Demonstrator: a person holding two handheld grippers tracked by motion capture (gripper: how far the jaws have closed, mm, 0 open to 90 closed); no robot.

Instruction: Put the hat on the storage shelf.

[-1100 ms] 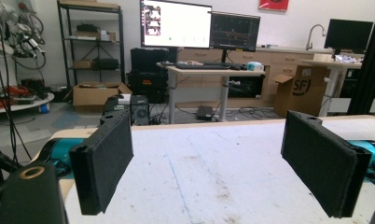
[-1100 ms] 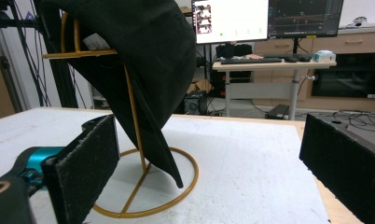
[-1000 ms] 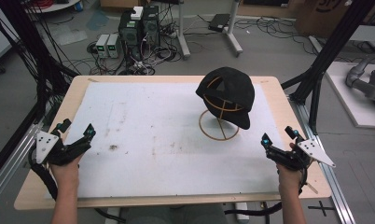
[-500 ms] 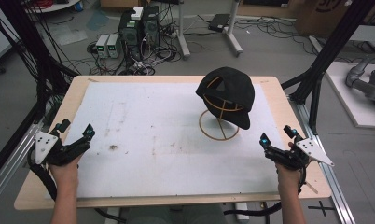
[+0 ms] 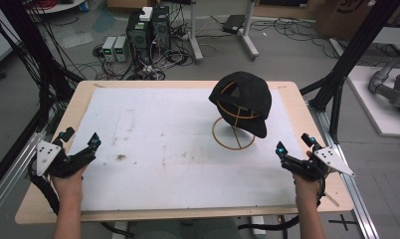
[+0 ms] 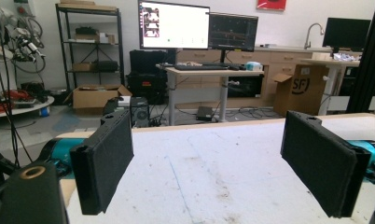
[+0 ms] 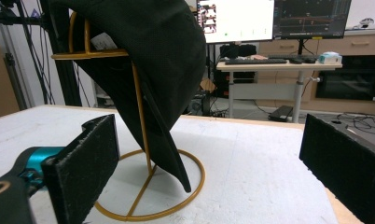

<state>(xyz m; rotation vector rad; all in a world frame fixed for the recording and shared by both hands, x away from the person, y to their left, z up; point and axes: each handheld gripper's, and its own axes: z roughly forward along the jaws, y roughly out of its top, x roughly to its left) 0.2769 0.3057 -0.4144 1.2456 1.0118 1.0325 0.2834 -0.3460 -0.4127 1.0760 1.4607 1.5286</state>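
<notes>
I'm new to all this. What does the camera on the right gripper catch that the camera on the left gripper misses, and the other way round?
Right gripper view alone: a black cap hanging on a gold wire stand, close ahead, brim pointing down inside the base ring. Left gripper view alone: a metal shelf unit and an open cardboard box. Both share: a pair of open black jaws in front, the white table surface, and lit monitors on a desk behind.
</notes>
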